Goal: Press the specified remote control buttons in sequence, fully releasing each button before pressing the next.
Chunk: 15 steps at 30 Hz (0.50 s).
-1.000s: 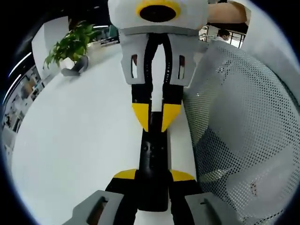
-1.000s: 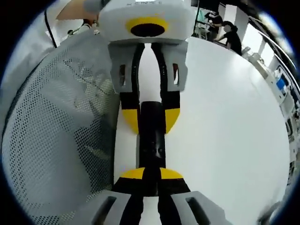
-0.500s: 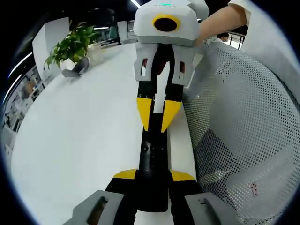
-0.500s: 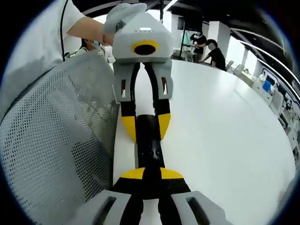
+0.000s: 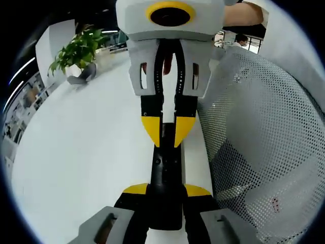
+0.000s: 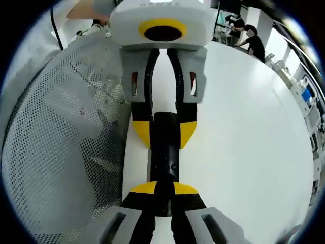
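We are seeing a black remote control (image 5: 165, 170) lying on a white table (image 5: 81, 152), running from 6 o'clock toward the centre of the left gripper view. The left gripper (image 5: 166, 190) is clamping the near end, its yellow-tipped jaws pressing in on both sides. The right gripper (image 5: 168, 131) is reaching in from 12 o'clock, its yellow tips sitting close together over the remote's far end with a narrow slit between them; we cannot tell whether they are pinching the remote or only resting on it. A white mesh chair back (image 5: 264, 142) is standing at 3 o'clock, just beside the remote. A potted plant (image 5: 77, 51) is sitting on the table at 10 o'clock, well apart. In the right gripper view, people (image 6: 250, 41) are standing far off at 1 o'clock.
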### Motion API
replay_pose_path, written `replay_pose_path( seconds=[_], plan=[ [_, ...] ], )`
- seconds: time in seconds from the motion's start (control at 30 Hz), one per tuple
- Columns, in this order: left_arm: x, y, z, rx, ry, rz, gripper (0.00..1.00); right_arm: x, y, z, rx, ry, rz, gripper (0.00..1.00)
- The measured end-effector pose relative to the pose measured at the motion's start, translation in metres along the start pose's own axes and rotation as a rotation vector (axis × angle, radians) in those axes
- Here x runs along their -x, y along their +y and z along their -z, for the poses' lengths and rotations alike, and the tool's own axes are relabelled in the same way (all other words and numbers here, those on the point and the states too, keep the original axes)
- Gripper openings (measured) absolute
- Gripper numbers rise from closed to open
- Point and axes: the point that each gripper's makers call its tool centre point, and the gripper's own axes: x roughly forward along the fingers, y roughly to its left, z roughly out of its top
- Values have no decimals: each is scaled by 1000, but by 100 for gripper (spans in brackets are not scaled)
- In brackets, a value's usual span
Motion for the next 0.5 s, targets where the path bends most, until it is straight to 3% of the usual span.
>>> replay_pose_path(
  seconds=[0.07, 0.13, 0.2, 0.27, 0.3, 0.5],
  plan=[
    [0, 0, 0, 2, 0, -1, 24, 0, -1, 0, -70, -23, -3, 6],
    [0, 0, 0, 4, -4, -3, 24, 1, -1, 1, -55, -67, 15, 7],
    [0, 0, 0, 4, -7, -3, 24, 3, 0, 0, -35, -156, 51, 7],
    [0, 0, 0, 2, -9, -2, 24, 5, -1, 0, -108, -243, 75, 7],
    [0, 0, 0, 2, -9, -2, 24, 5, -1, 0, -85, -273, 84, 7],
    [0, 0, 0, 1, -11, -1, 24, 5, 1, -2, 8, -292, 86, 7]
  ],
)
